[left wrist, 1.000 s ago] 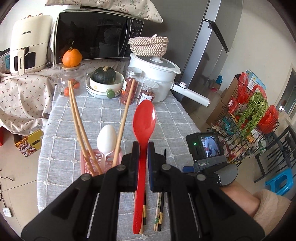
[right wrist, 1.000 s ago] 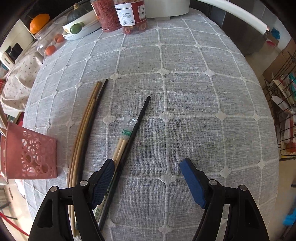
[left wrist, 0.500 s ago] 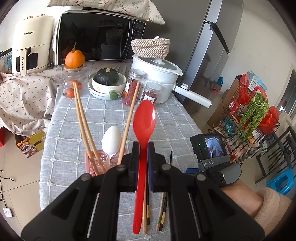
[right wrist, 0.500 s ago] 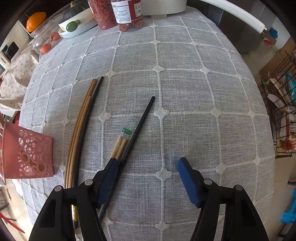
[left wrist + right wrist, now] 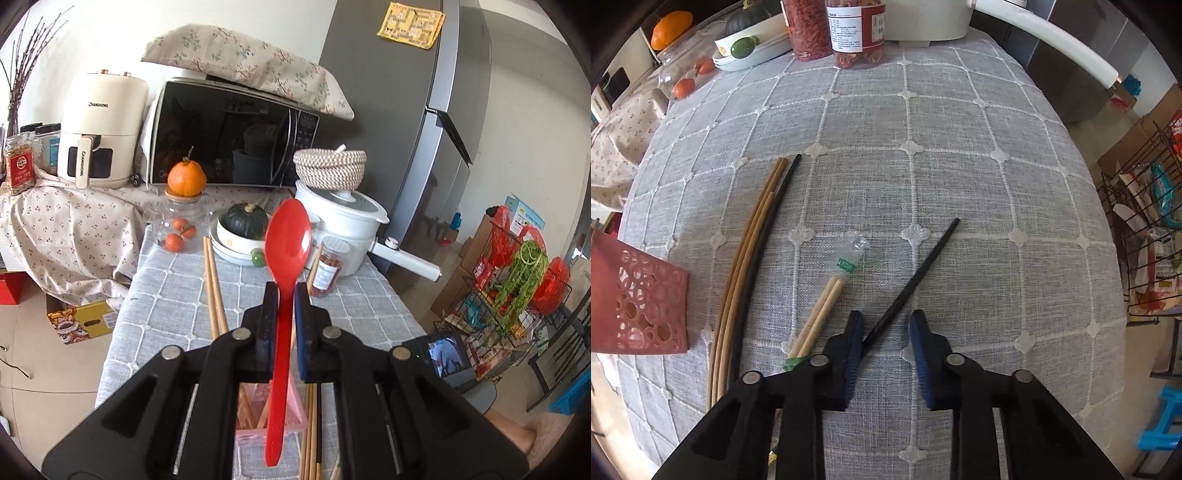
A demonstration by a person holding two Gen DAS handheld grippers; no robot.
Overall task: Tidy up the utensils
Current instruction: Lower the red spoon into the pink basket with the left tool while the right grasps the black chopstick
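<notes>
My left gripper (image 5: 286,299) is shut on a red plastic spoon (image 5: 287,243), held upright above the pink perforated utensil basket (image 5: 271,415). Long wooden chopsticks (image 5: 214,288) stand in that basket. In the right wrist view the basket (image 5: 639,299) sits at the left. My right gripper (image 5: 886,325) is partly open around the near end of a black chopstick (image 5: 916,280) lying on the grey tablecloth. A wrapped wooden pair (image 5: 823,310) lies just left of it. Further left lie brown chopsticks (image 5: 746,258) and another black one (image 5: 764,236).
At the table's far end stand two spice jars (image 5: 857,33), a plate with a green squash (image 5: 245,221), a glass jar with oranges (image 5: 181,229) and a white pot (image 5: 343,225). A microwave (image 5: 229,136), fridge (image 5: 424,129) and wire rack (image 5: 513,280) lie beyond.
My left gripper rose with the spoon and now sits over the basket. My right gripper narrowed and shifted right, so the black chopstick now lies between its jaws.
</notes>
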